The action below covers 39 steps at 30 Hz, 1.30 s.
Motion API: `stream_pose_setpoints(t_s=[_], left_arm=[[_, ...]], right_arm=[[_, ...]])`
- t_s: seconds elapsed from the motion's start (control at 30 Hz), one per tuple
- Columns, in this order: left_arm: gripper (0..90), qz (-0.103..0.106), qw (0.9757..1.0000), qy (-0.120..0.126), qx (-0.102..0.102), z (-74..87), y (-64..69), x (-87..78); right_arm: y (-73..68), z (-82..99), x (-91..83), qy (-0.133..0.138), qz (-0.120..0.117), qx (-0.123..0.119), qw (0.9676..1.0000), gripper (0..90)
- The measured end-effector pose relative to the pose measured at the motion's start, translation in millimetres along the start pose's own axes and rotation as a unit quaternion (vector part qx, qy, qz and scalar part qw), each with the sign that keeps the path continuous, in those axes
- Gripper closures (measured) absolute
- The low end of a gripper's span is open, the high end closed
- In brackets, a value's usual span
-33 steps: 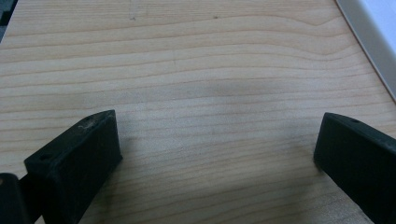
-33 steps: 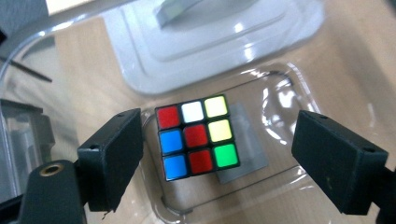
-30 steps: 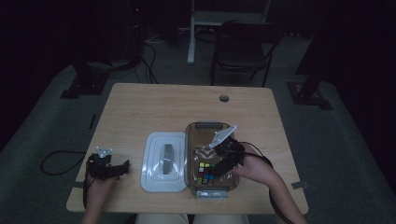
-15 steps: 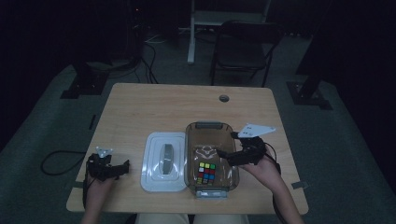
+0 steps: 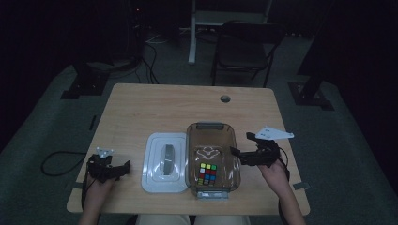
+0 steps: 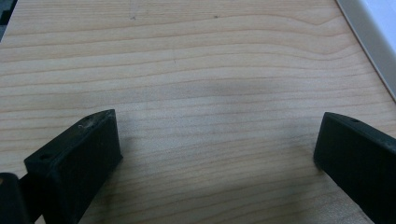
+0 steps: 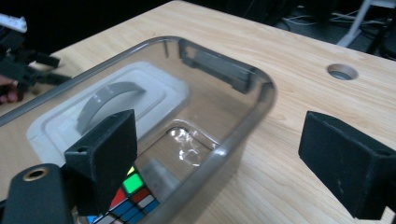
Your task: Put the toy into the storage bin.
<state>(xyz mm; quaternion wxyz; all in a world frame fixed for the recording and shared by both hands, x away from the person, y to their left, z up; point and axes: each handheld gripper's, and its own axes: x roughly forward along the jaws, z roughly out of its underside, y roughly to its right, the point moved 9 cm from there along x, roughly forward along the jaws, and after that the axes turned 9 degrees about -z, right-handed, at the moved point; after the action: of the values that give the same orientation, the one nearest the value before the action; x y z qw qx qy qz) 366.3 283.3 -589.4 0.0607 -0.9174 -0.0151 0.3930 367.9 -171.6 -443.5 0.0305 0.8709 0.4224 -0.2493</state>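
the multicoloured puzzle cube (image 5: 207, 173) is lying inside the clear plastic bin (image 5: 212, 128), lower centre; the right gripper (image 5: 241, 148) is opening wide, empty; the white handled lid (image 5: 165, 161) is waiting alongside.

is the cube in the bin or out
In: the cube lies on the floor of the clear bin, lid off beside it.

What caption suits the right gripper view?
Open hand-held gripper straddling the clear bin's rim, puzzle cube inside.
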Motion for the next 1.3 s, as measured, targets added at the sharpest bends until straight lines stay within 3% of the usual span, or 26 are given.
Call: stream_pose_setpoints(t_s=[0.1,0.37,0.47,0.57,0.67,0.77,0.83,0.87,1.07,1.17,1.23,1.3], left_arm=[[1.2,0.0,1.0,0.0,0.0,0.0,0.1,0.0],[1.2,0.007,0.9999,0.002,0.008,0.1,1.1,-0.5],[1.2,0.007,0.9999,0.002,0.008,0.2,1.0,-0.5],[1.2,0.004,1.0,0.001,0.005,0.5,1.0,-0.8],[1.2,0.004,1.0,0.001,0.005,0.5,1.0,-0.8],[1.2,0.004,1.0,0.002,0.005,0.5,1.0,-0.8],[1.2,0.004,1.0,0.002,0.005,0.5,1.0,-0.8],[1.2,0.004,1.0,0.002,0.005,0.5,1.1,-0.8],[1.2,0.003,1.0,0.001,0.003,0.6,1.2,-0.9],[1.2,0.001,1.0,0.001,0.001,0.7,1.4,-1.0],[1.2,0.001,1.0,0.001,0.0,0.7,1.5,-1.1],[1.2,0.0,1.0,0.001,0.0,0.8,1.5,-1.1]], right_arm=[[11.7,8.4,-6.2,0.004,0.03,0.011,0.9995,11.7],[35.2,36.5,-14.6,0.013,0.073,0.039,0.9965,11.7],[38.3,39.7,-15.9,0.017,0.079,0.04,0.9959,11.7],[52.0,60.4,-17.4,0.007,0.111,0.037,0.9931,13.0],[56.0,67.5,-16.9,0.008,0.116,0.042,0.9923,13.0],[61.7,83.5,-15.5,-0.003,0.12,0.055,0.9912,13.0],[61.7,83.5,-15.5,-0.003,0.12,0.055,0.9912,13.0],[64.6,98.7,-12.6,-0.019,0.131,0.062,0.9893,14.0],[69.9,126.0,-5.6,-0.058,0.138,0.072,0.9861,14.0],[75.1,134.5,-4.6,-0.065,0.145,0.076,0.9844,13.9],[80.1,139.2,-5.0,-0.067,0.153,0.082,0.9825,13.9],[86.5,144.4,-7.2,-0.072,0.17,0.096,0.9782,13.4]])
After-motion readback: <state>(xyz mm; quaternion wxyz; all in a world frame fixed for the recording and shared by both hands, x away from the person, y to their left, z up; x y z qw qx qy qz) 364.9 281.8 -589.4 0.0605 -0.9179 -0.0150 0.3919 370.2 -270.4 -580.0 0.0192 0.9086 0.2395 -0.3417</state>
